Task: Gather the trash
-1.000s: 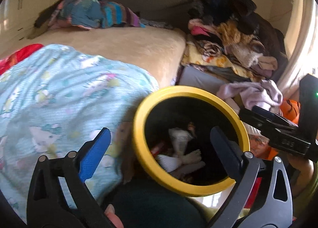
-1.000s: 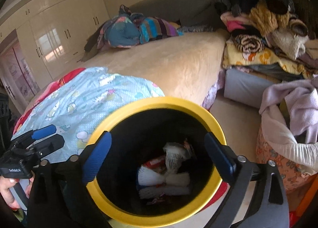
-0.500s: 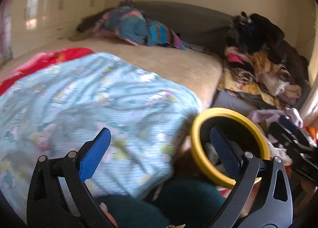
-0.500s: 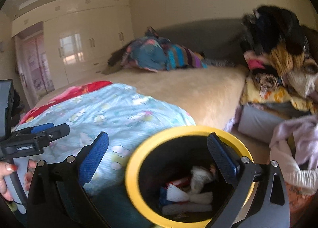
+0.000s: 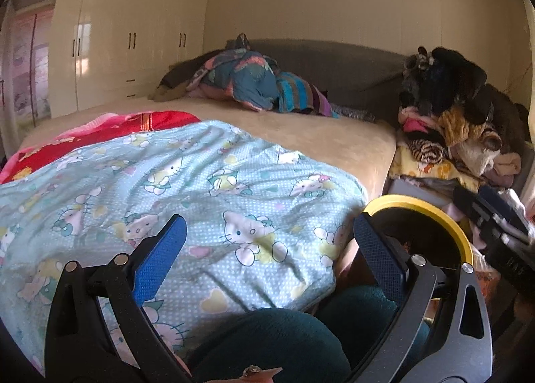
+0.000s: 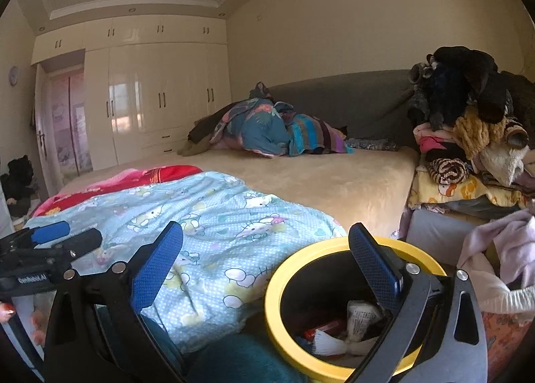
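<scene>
Trash (image 6: 347, 333), white wrappers and a red packet, already lies in the yellow-rimmed bin (image 6: 277, 276) at the lower right of the right wrist view. Both tools, left gripper (image 5: 267, 249) and right gripper (image 6: 264, 256), are spread apart and empty. Beyond them, the patterned blanket (image 5: 200, 189) and bed (image 6: 317, 179) show no obvious litter, so collection looks largely done.

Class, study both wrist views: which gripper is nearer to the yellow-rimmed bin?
Right. The right gripper hangs just above the yellow-rimmed bin, one finger overlapping its opening. The left gripper is out over the blue blanket, the bin at its right edge.
</scene>
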{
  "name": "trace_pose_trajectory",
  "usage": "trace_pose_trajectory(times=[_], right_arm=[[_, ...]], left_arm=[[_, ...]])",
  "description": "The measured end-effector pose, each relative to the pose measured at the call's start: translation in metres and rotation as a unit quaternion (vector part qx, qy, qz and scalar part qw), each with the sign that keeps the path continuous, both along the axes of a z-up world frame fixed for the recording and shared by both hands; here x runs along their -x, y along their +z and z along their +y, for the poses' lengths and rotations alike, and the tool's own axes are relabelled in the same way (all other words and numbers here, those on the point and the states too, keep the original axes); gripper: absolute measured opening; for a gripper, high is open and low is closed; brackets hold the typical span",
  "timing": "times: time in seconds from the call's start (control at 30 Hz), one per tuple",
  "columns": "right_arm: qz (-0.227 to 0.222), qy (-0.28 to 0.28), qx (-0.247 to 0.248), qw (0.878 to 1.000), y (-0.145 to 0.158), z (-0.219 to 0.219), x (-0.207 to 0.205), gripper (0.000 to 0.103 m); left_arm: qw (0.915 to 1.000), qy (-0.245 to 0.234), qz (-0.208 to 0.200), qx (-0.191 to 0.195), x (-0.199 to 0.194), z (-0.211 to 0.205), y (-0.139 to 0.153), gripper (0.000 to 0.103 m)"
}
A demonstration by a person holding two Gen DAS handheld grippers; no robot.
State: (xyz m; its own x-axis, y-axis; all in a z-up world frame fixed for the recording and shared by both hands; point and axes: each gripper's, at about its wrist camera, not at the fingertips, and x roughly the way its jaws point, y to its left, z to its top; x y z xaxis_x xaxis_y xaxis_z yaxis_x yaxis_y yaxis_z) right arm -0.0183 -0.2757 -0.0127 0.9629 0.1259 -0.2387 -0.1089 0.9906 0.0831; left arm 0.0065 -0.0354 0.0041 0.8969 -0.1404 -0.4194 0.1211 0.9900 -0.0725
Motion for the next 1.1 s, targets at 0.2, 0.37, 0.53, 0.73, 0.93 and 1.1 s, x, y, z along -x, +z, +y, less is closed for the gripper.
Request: trace_pose_trajectory(times=[0.2, 0.37, 0.53, 0.73, 0.93, 1.1], right_arm=[[0.008, -0.001, 0.0, 1.0, -0.0062, 0.0037, -0.0012, 0.097], [0.014, 0.0, -0.007, 1.0, -0.0078, 0.002, -0.0031, 0.097], [0.016, 0.003, -0.009, 1.0, -0.0096, 0.0025, -0.0028, 0.097], [0.016, 0.004, -0.01, 1.0, -0.0097, 0.0025, -0.0029, 0.097], [0.017, 0.003, -0.01, 1.0, -0.0097, 0.0023, -0.0032, 0.097], [0.02, 0.001, -0.012, 1.0, -0.0109, 0.0023, -0.0034, 0.097]], left_arm=[[0.9999, -0.005, -0.009, -0.005, 0.0022, -0.0038, -0.0001, 0.092], [0.9999, -0.006, -0.01, -0.002, 0.0028, -0.0048, -0.0001, 0.092], [0.9999, -0.007, -0.009, -0.003, 0.0021, -0.0047, -0.0006, 0.092], [1.0, -0.005, -0.008, -0.001, 0.0024, -0.0043, -0.001, 0.092], [1.0, -0.005, -0.008, -0.001, 0.0019, -0.0035, -0.0012, 0.092], [1.0, -0.005, -0.008, -0.001, 0.0019, -0.0032, -0.0011, 0.092]])
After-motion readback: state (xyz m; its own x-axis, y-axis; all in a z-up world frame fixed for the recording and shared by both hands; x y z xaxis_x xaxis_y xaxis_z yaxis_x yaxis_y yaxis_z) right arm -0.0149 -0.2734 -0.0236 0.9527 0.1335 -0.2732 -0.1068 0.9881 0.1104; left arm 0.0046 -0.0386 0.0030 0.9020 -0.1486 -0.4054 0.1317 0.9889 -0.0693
